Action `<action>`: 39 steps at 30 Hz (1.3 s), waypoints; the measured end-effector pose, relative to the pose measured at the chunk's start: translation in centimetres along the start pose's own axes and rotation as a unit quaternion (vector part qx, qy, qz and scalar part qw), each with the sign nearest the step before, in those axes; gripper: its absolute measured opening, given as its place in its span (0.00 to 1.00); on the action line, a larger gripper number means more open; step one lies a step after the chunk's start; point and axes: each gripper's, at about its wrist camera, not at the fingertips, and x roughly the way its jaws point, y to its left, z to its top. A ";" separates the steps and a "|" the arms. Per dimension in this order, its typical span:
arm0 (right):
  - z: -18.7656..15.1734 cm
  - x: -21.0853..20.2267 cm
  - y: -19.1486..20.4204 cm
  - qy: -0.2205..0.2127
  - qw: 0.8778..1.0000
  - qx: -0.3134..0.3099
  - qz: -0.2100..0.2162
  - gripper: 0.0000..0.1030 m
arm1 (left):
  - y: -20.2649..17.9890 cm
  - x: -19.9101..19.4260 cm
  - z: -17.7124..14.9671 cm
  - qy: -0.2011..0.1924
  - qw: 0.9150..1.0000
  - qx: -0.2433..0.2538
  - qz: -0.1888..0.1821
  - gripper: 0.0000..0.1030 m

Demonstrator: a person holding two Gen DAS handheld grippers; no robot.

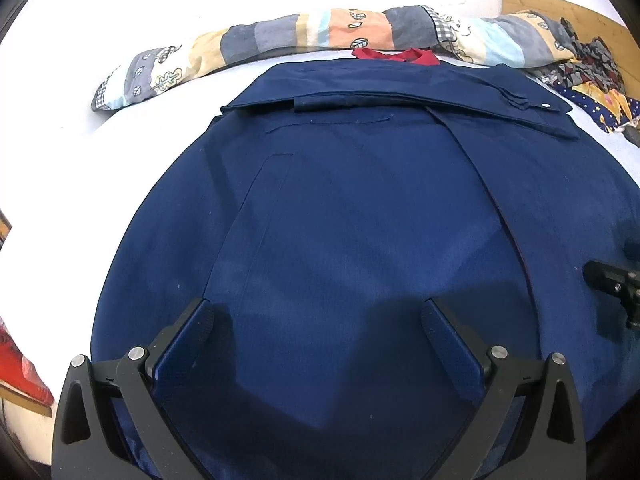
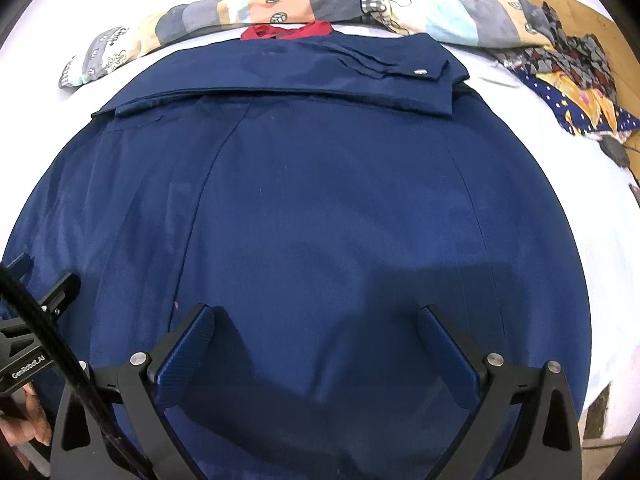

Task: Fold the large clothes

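Left wrist view: the left gripper (image 1: 316, 316) hovers spread wide over the navy jacket (image 1: 340, 208), which lies flat on the white bed (image 1: 52, 152).

Right wrist view: the right gripper (image 2: 316, 320) is likewise spread. Both should probably pinch the near hem evenly, then carry it toward the folded sleeve (image 2: 360, 80).

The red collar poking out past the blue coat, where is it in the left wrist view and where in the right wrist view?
Left wrist view: the red collar sits at top, right of centre, just beyond the blue coat.
Right wrist view: the red collar sits at top, left of centre, beyond the blue coat.
Shared landmark: the patchwork quilt lying rolled right behind it.
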 end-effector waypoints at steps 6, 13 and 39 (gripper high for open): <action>-1.1 -1.7 -1.1 -0.001 0.999 0.031 0.015 1.00 | 0.7 -0.7 -0.2 0.020 1.000 -0.017 -0.008 1.00; 0.4 -7.7 -9.0 -0.050 0.991 0.108 0.065 1.00 | 7.8 -3.5 2.6 0.039 0.994 -0.088 -0.059 1.00; -4.5 -2.5 -18.1 0.153 0.952 0.203 0.172 0.74 | 15.3 0.6 0.2 0.202 0.944 -0.152 -0.210 0.71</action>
